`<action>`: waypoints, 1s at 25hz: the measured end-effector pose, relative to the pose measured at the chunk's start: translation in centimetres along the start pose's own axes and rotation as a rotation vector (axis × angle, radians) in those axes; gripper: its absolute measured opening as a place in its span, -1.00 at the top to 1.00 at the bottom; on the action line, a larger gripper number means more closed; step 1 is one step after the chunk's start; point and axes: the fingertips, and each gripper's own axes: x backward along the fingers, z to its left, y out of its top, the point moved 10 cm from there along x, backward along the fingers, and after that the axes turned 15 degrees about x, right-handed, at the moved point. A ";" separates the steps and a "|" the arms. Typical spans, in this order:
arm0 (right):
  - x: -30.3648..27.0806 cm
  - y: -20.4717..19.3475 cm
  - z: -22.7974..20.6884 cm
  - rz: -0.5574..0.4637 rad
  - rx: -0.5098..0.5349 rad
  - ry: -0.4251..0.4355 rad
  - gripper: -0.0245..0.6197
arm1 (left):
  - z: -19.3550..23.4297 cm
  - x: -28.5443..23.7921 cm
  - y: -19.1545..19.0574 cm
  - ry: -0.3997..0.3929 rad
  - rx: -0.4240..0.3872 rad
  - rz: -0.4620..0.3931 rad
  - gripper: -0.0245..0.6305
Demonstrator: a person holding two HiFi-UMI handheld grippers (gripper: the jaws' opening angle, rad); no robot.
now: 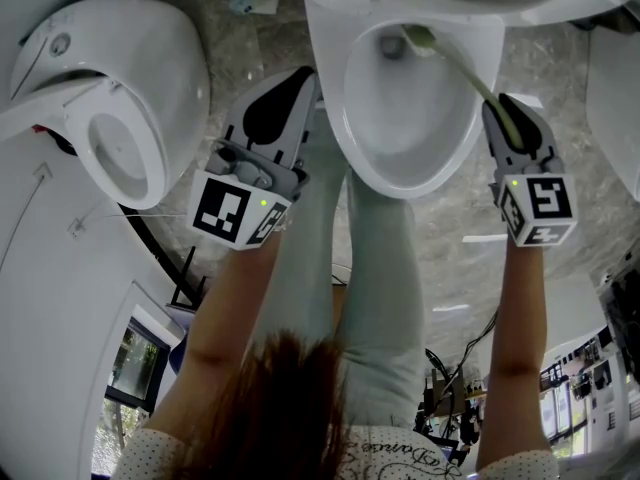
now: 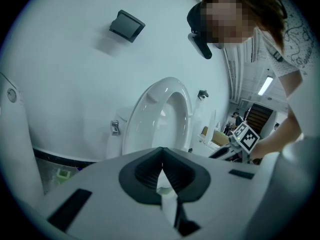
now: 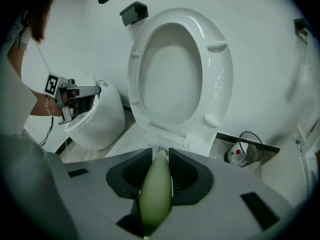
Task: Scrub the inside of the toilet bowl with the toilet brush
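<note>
Head view: my right gripper (image 1: 508,118) is clamped on the green handle of the toilet brush (image 1: 465,73). The right gripper view confirms it: both jaws of that gripper (image 3: 161,154) press against the handle (image 3: 156,194), which fills the gap between them and runs out past their tips.

Position of the brush:
- The long axis of the handle runs from my right jaws forward and toward my left side, slanting down into the toilet bowl (image 1: 420,143).
- The brush head (image 1: 418,38) sits at the far end of the bowl, just beside the drain opening (image 1: 393,46). It is ahead of the right jaw tips and well inboard of them.
- Whether the bristles touch the porcelain cannot be read from these views.

State of the left gripper (image 1: 300,83): its jaws are closed on each other with nothing between them, as the left gripper view shows (image 2: 161,171). It lies outside the bowl, just beside the near-left part of the rim. It has no hold on the brush.

Governing relation for the coming stroke: the unscrubbed near wall of the bowl lies between my two grippers, behind the brush head along the handle axis. My judgement is that the stroke calls for drawing the right gripper back along that axis, then sweeping sideways. The right gripper alone can do this.

Risk, as a judgement: the grip is at the far end of a long handle, so side load may twist the handle in the jaws.
</note>
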 end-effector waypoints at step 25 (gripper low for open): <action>-1.6 -0.2 5.0 -0.091 -0.214 0.157 0.57 | -0.2 0.4 -0.3 -0.009 0.002 0.011 0.92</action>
